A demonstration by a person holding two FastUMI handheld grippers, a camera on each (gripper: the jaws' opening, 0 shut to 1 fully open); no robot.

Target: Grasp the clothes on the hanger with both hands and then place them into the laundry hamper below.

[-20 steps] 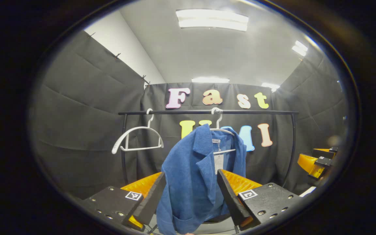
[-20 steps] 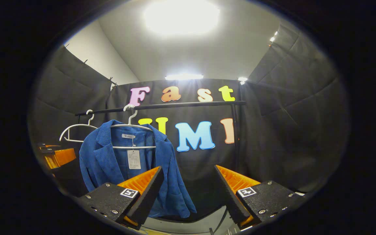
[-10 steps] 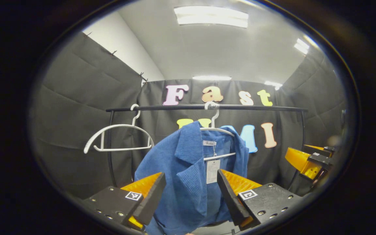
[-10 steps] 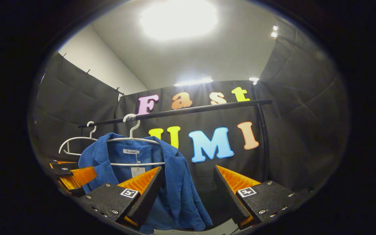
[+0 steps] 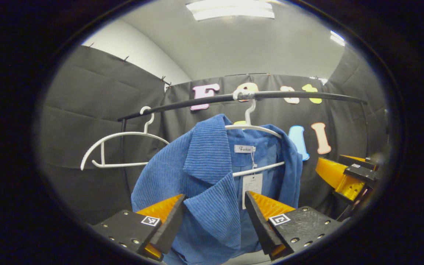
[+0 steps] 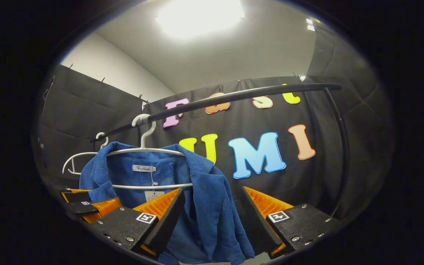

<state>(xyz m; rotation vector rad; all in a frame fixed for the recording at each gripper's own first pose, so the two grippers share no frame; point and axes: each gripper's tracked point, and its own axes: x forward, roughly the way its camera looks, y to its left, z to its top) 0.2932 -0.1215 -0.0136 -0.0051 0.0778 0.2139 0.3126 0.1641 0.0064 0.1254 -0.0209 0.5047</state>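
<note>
Blue jacket (image 5: 212, 184) hung on white hanger (image 5: 250, 127), hooked over black rail (image 5: 289, 95), front open, paper tag (image 5: 251, 184) dangling inside below collar label. In left gripper view, left gripper (image 5: 215, 217) held low before jacket, jaws wide, nothing between pads touching; left lapel seen in gap between fingers (image 5: 168, 221), contact with cloth not clear. Spare hanger (image 5: 120, 147) empty, farther left on same rail, apart from jacket. Right gripper (image 5: 346, 175) seen at right edge of that view, beside jacket's far shoulder, not touching as far as could be told.

In right gripper view, right gripper (image 6: 212, 217) also low and wide open, holding nothing. Jacket (image 6: 197, 206) left of centre, right front panel hanging down through gap nearer left finger (image 6: 156, 217); right finger (image 6: 267, 217) clear of cloth. Hanger (image 6: 145, 151) and rail (image 6: 234, 97) above, rail curving down to upright post at right. Left gripper (image 6: 87, 204) seen at lower left, at jacket's other shoulder, partly hidden behind near finger. Spare hanger (image 6: 74, 160) behind jacket at left. Jacket not gripped by either claw, on hanger. Ceiling light (image 6: 199, 16) glaring overhead.
</note>
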